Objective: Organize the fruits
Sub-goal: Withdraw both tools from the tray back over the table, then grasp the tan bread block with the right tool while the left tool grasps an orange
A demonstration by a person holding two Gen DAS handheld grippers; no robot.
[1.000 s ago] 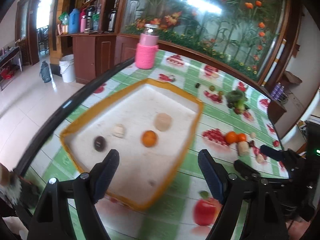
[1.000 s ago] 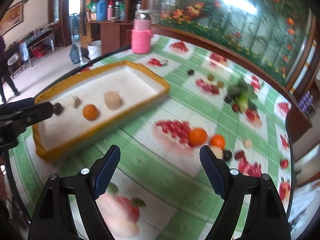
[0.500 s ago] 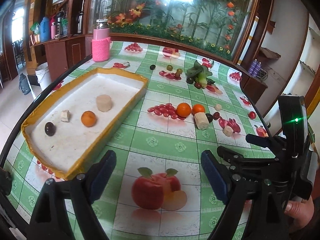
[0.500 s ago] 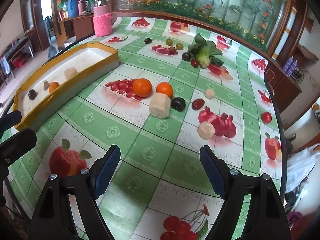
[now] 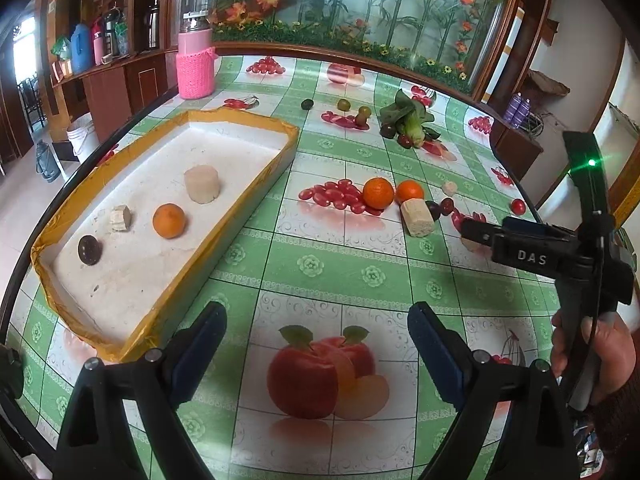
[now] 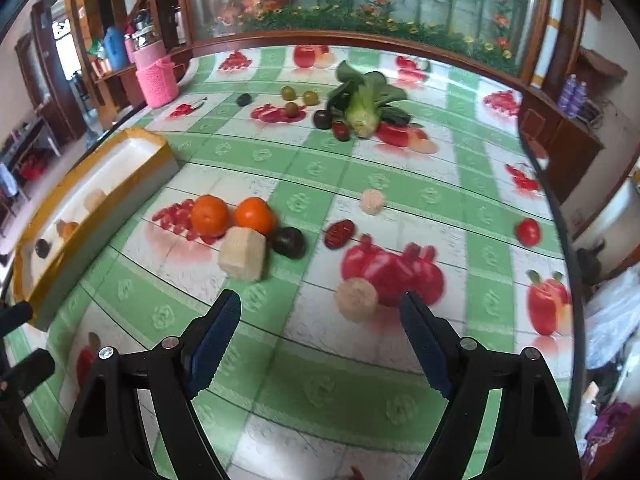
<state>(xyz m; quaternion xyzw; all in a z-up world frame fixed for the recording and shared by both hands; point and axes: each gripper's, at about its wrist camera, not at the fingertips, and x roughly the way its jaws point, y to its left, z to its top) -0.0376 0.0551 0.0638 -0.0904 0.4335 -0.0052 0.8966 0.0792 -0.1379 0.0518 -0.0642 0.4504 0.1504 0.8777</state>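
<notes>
left wrist view: left gripper (image 5: 316, 344) hangs over the printed tablecloth (image 5: 320, 268), jaws spread and opening wider, nothing between the pads. this view takes in the whole yellow-rimmed tray (image 5: 256, 120), which holds a dark round fruit (image 5: 89, 249), a pale cube (image 5: 120, 218), an orange (image 5: 169, 220) and a pale cylinder chunk (image 5: 202, 183), each apart from the others. it also shows the right gripper (image 5: 472, 232) from the side, with the person's hand (image 5: 600, 356) on its handle; its fingertips sit over the loose pieces at the right, hiding some.

right wrist view: right gripper (image 6: 320, 336) spread wide, empty. a pale round piece (image 6: 356, 300) lies just beyond the gap, nearer the right finger, not touched. only here are the loose fruits clear: two oranges (image 6: 210, 216) touching side by side, a pale wedge (image 6: 243, 254) just in front of them, a dark plum (image 6: 289, 242) beside the wedge, a red date (image 6: 339, 233), a small pale ball (image 6: 372, 201), a red tomato (image 6: 528, 231) well apart at the right. the leafy vegetable (image 6: 366, 106) with dark and green fruits around it lies farther back. the tray shows only in part at the left edge.

versus one second ago: the left view was centred on the tray, now the tray sits to the left and the open cloth lies ahead. the right view has swung from the tray side to the loose fruit cluster. tray contents unchanged.
</notes>
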